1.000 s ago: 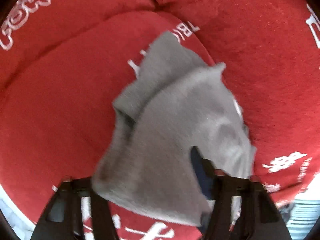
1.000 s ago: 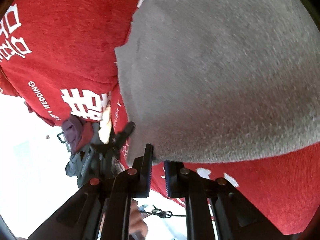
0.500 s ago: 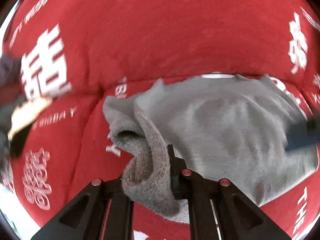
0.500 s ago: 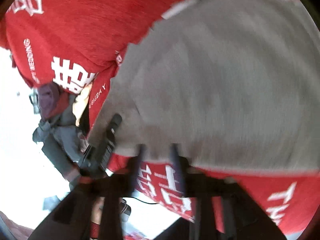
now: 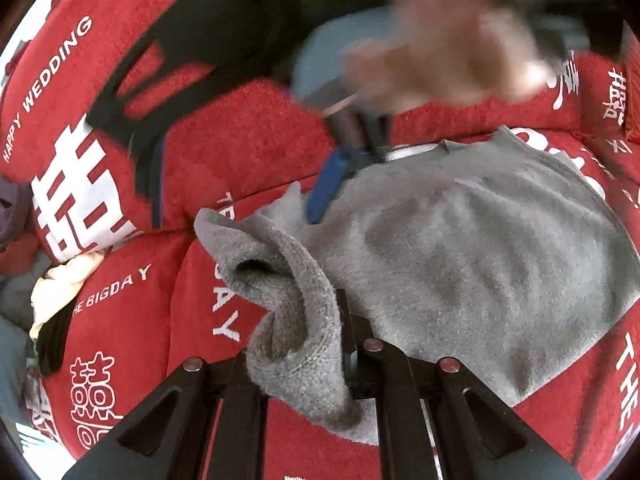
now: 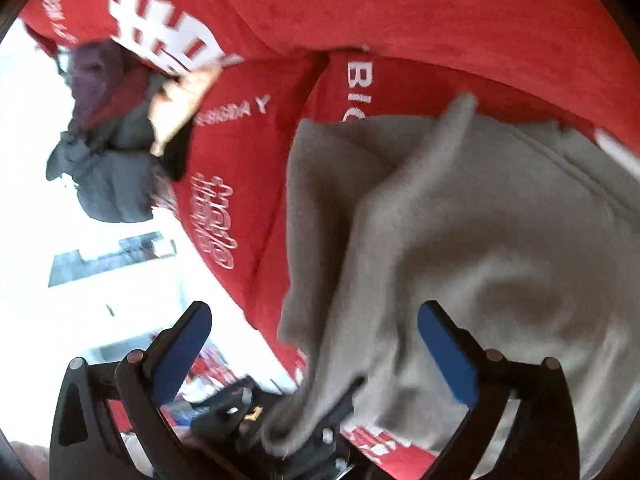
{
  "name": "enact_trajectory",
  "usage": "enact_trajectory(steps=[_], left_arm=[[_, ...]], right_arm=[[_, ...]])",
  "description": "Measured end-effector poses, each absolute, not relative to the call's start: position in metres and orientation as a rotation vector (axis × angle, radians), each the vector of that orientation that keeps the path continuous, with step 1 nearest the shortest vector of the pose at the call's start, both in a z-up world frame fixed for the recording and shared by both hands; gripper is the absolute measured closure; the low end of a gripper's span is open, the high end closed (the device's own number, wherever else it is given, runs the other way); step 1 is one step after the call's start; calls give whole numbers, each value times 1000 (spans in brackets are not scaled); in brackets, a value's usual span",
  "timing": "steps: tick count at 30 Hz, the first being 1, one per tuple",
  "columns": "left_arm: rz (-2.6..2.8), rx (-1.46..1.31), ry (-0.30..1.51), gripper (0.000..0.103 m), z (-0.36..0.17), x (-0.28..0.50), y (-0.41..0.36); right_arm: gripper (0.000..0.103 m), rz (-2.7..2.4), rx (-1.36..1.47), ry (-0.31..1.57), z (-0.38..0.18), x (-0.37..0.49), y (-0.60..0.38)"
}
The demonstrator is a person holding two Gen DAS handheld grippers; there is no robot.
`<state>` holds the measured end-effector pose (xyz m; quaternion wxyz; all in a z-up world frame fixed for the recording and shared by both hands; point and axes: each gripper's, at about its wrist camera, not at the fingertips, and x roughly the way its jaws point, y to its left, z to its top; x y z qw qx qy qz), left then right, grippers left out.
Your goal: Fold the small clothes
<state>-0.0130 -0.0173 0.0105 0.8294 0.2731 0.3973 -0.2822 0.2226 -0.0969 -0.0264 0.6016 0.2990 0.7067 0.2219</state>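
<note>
Left fingers pinching grey garment hem; right fingers spread wide, right hand blurred

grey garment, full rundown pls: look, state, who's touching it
The grey fleecy knit garment looks soft and fuzzy, with a ribbed hem or cuff. It lies mostly spread, rumpled, on the red printed sofa cover. The left gripper is shut on a bunched ribbed edge at its near corner. The right gripper is open, its blue-padded fingers straddling a raised fold; whether the pads touch the fabric I cannot tell.
</note>
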Motion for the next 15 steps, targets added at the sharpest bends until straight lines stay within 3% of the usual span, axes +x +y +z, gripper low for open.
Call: enact_trajectory(steps=[7,8,9,11,15], left_arm=[[-599,565,848,91,12,-14,-17],[-599,566,847,91,12,-13,-17],[-602,564,849,91,14,-13,-16],[-613,561,842,91,18,-15,-16],[-672,579,781,91,40,-31,-24]], right_arm=[[1,473,498,1718,-52,260,-56],[8,455,482,1722,-57,262,-55],[38,448,482,1722,-60,261,-55],[88,405,429,1728,-63,259,-60],[88,419,558,1593,-45,240,-89]])
